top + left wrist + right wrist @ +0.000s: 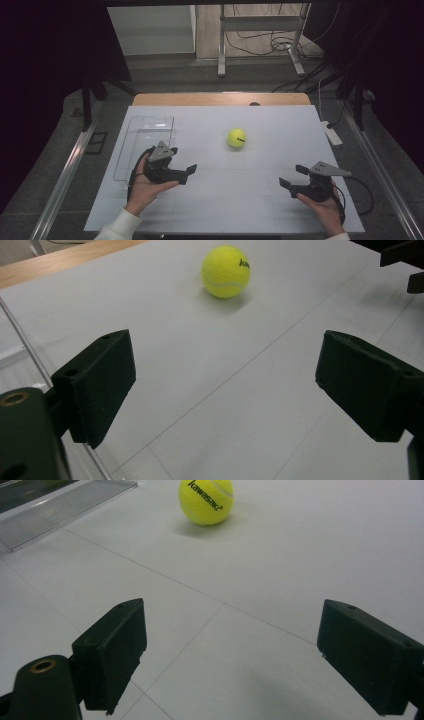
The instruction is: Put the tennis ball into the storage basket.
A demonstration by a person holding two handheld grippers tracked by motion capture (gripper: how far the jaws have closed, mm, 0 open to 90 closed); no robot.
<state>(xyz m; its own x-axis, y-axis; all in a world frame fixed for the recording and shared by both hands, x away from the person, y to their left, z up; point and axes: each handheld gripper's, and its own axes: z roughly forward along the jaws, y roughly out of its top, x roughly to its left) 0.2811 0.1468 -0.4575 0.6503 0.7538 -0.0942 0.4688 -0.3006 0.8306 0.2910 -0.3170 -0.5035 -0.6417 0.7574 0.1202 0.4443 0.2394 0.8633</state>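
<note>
A yellow tennis ball point(236, 138) lies on the white table, a little beyond the middle. In the left gripper view the ball point(226, 271) sits far ahead of my left gripper point(225, 385), whose jaws stand wide apart with nothing between them. My left gripper point(183, 160) rests near the tray, pointing right toward the ball. My right gripper point(292, 175) is at the front right, pointing left, open and empty. In the right gripper view, the ball point(206, 500) lies well beyond my right gripper point(232, 650).
A clear plastic tray point(150, 119) lies along the table's left side, just behind my left hand. A small white device point(332, 133) sits at the right edge. A wooden strip point(220, 98) borders the far side. Metal frame legs and cables stand beyond.
</note>
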